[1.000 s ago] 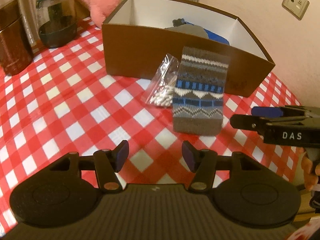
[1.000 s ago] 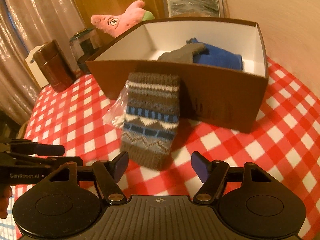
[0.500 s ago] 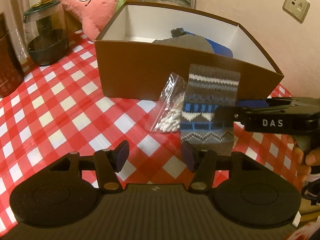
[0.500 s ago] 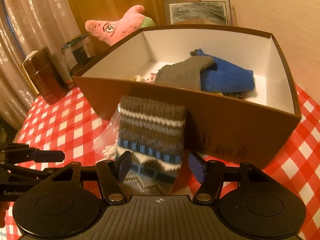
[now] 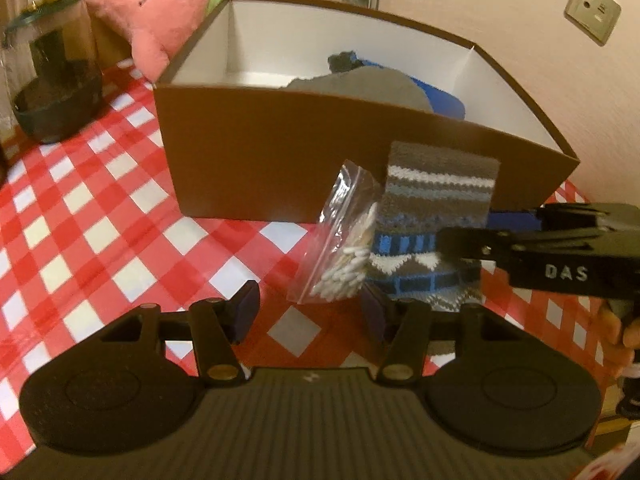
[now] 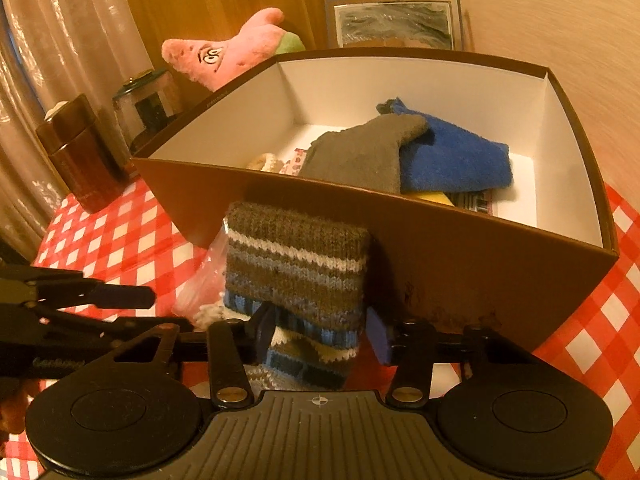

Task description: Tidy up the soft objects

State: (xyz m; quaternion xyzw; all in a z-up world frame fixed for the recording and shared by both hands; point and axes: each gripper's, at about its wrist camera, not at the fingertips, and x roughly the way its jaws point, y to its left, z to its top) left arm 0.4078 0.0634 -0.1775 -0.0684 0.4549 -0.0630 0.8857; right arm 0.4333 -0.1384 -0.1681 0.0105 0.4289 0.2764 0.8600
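A patterned knit sock (image 5: 436,216) (image 6: 296,272) in brown, white and blue leans against the front wall of a brown box (image 5: 280,168) (image 6: 460,264). My right gripper (image 6: 320,332) is open with its fingers on both sides of the sock's lower part, and it shows from the side in the left wrist view (image 5: 472,240). My left gripper (image 5: 308,312) is open and empty above the tablecloth, just before a clear bag of cotton swabs (image 5: 344,248). A grey sock (image 6: 360,152) and a blue towel (image 6: 456,156) lie in the box.
A pink plush toy (image 5: 152,4) (image 6: 232,56) lies behind the box's left corner. A dark glass jar (image 5: 52,80) and a brown canister (image 6: 80,156) stand at the left. The red-checked tablecloth (image 5: 100,216) covers the table. A framed picture (image 6: 396,24) leans on the wall behind.
Both grippers have moved forward towards the box. The right gripper's fingers have come around the lower part of the patterned sock and have narrowed a little. The left gripper stays open.
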